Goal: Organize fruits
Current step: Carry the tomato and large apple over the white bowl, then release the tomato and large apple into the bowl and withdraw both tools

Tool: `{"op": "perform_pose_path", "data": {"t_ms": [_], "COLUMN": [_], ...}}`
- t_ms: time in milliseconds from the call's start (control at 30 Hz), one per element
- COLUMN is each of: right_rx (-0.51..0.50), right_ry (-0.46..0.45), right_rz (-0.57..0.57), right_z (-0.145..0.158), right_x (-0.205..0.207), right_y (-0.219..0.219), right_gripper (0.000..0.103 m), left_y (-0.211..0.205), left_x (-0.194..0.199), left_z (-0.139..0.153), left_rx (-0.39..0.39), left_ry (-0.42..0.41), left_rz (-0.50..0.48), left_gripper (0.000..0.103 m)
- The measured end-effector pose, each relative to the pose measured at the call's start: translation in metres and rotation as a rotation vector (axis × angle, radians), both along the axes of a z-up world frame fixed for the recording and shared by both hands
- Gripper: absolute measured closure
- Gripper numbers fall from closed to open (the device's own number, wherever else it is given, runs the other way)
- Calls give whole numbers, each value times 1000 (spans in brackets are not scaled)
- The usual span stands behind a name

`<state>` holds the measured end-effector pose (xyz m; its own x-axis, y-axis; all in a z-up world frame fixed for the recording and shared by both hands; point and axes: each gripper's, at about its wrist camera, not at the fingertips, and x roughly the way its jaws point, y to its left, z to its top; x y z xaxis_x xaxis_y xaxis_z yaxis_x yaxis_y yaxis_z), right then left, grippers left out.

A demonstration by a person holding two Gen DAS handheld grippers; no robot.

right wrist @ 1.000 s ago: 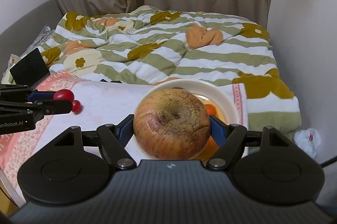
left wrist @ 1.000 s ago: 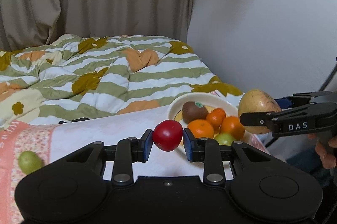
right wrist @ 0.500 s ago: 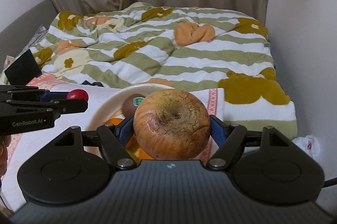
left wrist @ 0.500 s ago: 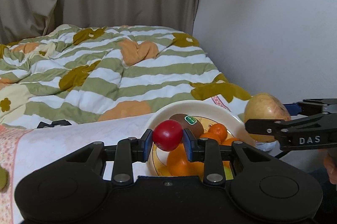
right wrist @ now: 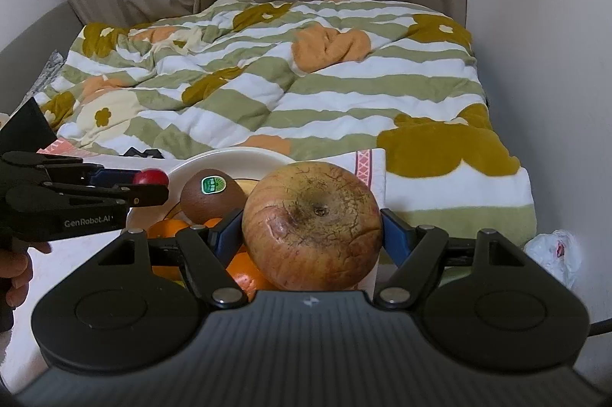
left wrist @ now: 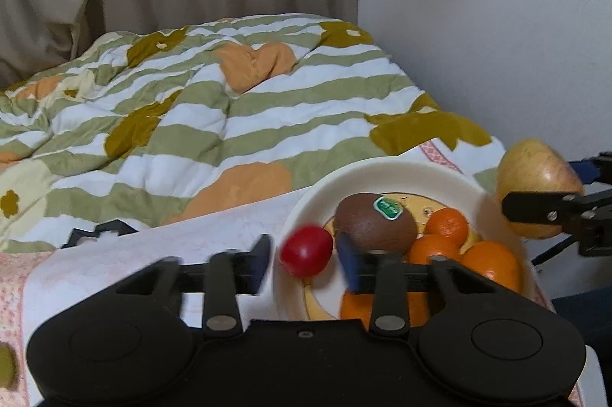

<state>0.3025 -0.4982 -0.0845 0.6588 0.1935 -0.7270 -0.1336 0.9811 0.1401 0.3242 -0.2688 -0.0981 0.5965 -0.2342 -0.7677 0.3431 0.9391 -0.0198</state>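
My left gripper (left wrist: 304, 263) stands open over the left rim of the cream plate (left wrist: 386, 173). A small red fruit (left wrist: 306, 251) sits loose in the gap between its blue pads, blurred, touching neither. The plate holds a brown kiwi (left wrist: 376, 228) with a green sticker and several oranges (left wrist: 445, 227). My right gripper (right wrist: 311, 235) is shut on a large wrinkled apple (right wrist: 311, 225) at the plate's right edge. The apple also shows in the left wrist view (left wrist: 535, 177). The left gripper shows in the right wrist view (right wrist: 151, 187) with the red fruit (right wrist: 151, 176).
The plate (right wrist: 229, 156) rests on a white and pink cloth (left wrist: 95, 277). A green fruit (left wrist: 5, 365) lies at the cloth's far left. A striped quilt (left wrist: 214, 116) covers the bed behind. A wall stands close on the right. A white bag (right wrist: 554, 250) lies on the floor.
My left gripper has moved right over the plate's rim and opened, letting go of the red fruit. My right gripper has shifted a little with the apple still held.
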Motion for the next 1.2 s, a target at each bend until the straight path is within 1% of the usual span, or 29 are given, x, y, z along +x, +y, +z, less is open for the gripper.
{"op": "perform_pose_path", "data": {"t_ms": [33, 67, 100, 167, 267, 433, 567, 700, 767, 900, 967, 1000, 1067, 1200], "right_rx": [1, 0, 0, 2, -1, -1, 5, 4, 8, 5, -1, 3, 12, -31], "right_ry": [-1, -3, -4, -5, -9, 2, 7, 6, -9, -17, -22, -32, -59, -117], "right_rz": [-3, -5, -9, -13, -16, -15, -13, -9, -5, 6, 10, 11, 12, 0], "right_z": [0, 1, 1, 2, 3, 0, -5, -11, -13, -18, -19, -19, -15, -4], "right_x": [1, 1, 1, 2, 2, 5, 10, 13, 13, 16, 16, 15, 14, 6], "right_y": [-1, -1, -2, -3, -3, -4, -2, 1, 3, 9, 12, 13, 12, 16], "right_gripper": [14, 14, 14, 14, 14, 14, 14, 13, 13, 13, 12, 10, 1, 0], "left_y": [1, 2, 4, 6, 10, 21, 30, 40, 43, 51, 55, 56, 59, 61], "left_x": [-1, -3, -6, -9, -13, -27, -38, -47, -51, -58, -63, -65, -70, -81], "left_z": [1, 4, 8, 15, 23, 33, 37, 39, 40, 42, 43, 43, 43, 46], "left_rx": [0, 1, 1, 6, 20, 7, -1, 19, 22, 10, 8, 7, 4, -1], "left_ry": [-8, -27, -54, -81, -85, -94, -92, -96, -99, -99, -100, -100, -100, -105], "left_rz": [5, 13, 20, 17, 25, 44, 68, 97, 111, 136, 145, 148, 154, 165], "left_gripper": [16, 7, 1, 1, 1, 1, 1, 1, 1, 1, 1, 1, 1, 1]}}
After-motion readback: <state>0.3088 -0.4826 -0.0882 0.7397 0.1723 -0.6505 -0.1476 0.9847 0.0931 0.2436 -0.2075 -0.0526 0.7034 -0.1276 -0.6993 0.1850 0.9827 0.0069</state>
